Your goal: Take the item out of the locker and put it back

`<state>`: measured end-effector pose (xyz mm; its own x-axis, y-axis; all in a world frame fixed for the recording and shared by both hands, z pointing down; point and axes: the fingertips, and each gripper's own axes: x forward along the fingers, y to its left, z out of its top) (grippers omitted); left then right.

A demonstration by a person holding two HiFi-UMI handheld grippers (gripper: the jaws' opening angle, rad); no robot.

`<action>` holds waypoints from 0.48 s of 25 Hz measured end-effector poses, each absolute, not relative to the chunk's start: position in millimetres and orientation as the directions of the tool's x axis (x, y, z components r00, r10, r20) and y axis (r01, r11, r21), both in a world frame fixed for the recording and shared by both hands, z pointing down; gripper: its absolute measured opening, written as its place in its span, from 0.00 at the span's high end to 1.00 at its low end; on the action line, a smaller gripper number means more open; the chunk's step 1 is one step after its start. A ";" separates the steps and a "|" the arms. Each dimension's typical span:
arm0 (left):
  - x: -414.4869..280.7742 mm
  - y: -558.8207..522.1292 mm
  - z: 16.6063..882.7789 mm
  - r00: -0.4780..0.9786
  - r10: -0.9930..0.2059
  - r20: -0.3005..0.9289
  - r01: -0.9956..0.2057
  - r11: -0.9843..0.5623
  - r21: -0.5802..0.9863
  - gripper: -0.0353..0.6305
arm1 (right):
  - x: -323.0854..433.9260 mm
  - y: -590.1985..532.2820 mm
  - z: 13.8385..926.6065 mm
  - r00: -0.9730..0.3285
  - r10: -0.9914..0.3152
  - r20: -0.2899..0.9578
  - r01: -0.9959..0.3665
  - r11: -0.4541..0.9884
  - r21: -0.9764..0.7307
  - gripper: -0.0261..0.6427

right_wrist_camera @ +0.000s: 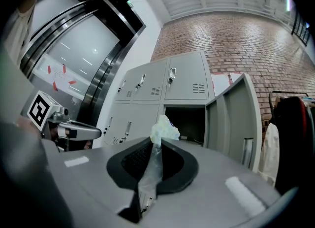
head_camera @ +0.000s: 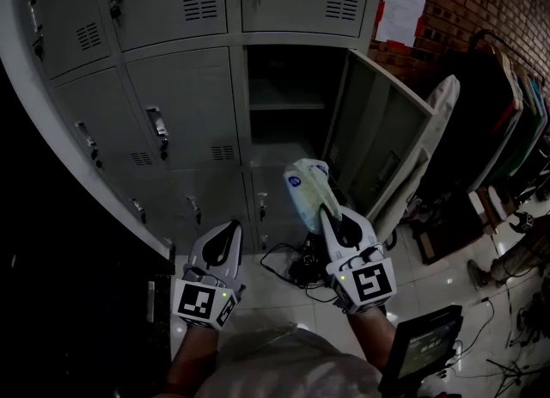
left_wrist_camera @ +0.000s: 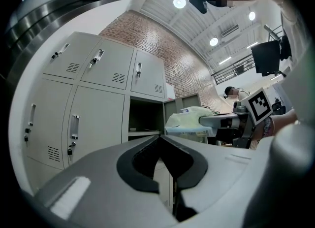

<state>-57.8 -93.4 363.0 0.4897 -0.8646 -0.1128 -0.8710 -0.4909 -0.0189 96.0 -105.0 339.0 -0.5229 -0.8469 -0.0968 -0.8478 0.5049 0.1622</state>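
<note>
A grey locker bank fills the head view, with one compartment [head_camera: 285, 104] standing open and its door [head_camera: 378, 134] swung out to the right. Inside I see only a bare shelf. My right gripper [head_camera: 325, 209] is shut on a crumpled pale plastic bag [head_camera: 307, 186] with a blue mark, held in front of and below the opening. In the right gripper view the bag [right_wrist_camera: 164, 129] sticks up from the right gripper [right_wrist_camera: 154, 141]. My left gripper [head_camera: 234, 224] hangs shut and empty to the left, and its own view shows the bag [left_wrist_camera: 189, 119] beside the open compartment [left_wrist_camera: 143, 116].
Black cables [head_camera: 296, 267] lie on the tiled floor under the lockers. A padded board [head_camera: 432, 125] leans behind the open door, with a clothes rack [head_camera: 509, 117] beyond it. Papers [head_camera: 401, 11] hang on the brick wall. A dark screen [head_camera: 423, 346] sits by my right arm.
</note>
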 end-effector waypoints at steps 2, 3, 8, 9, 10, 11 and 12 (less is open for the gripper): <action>-62.4 -93.3 364.3 0.487 -0.866 -0.112 -0.872 -0.489 -0.016 0.94 | 93.4 -105.3 340.3 -0.519 -0.849 -0.095 -0.850 0.502 0.160 0.95; -65.3 -93.5 365.5 0.488 -0.866 -0.111 -0.872 -0.490 -0.014 0.94 | 91.7 -106.0 341.3 -0.516 -0.851 -0.094 -0.852 0.499 0.159 0.95; -83.7 -97.3 368.2 0.499 -0.860 -0.106 -0.866 -0.500 -0.014 0.94 | 78.3 -109.5 342.6 -0.493 -0.866 -0.091 -0.866 0.477 0.153 0.95; -88.3 -98.1 367.7 0.501 -0.859 -0.109 -0.865 -0.502 -0.017 0.94 | 75.2 -109.7 341.9 -0.487 -0.869 -0.093 -0.869 0.470 0.153 0.95; -93.3 -99.1 367.0 0.503 -0.857 -0.112 -0.864 -0.504 -0.021 0.94 | 72.2 -110.1 341.2 -0.480 -0.872 -0.095 -0.873 0.463 0.155 0.95; -98.7 -100.5 366.5 0.504 -0.856 -0.115 -0.863 -0.504 -0.024 0.94 | 69.1 -110.7 340.6 -0.473 -0.876 -0.097 -0.876 0.456 0.157 0.95; -103.9 -102.4 366.4 0.505 -0.855 -0.118 -0.862 -0.506 -0.024 0.94 | 66.2 -111.4 340.0 -0.466 -0.879 -0.098 -0.879 0.448 0.161 0.95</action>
<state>-103.9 -102.4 366.4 0.5045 -0.8552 -0.1183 -0.8625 -0.5055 -0.0239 66.2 -111.4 340.0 -0.4662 -0.8792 -0.0983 -0.8793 0.4483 0.1605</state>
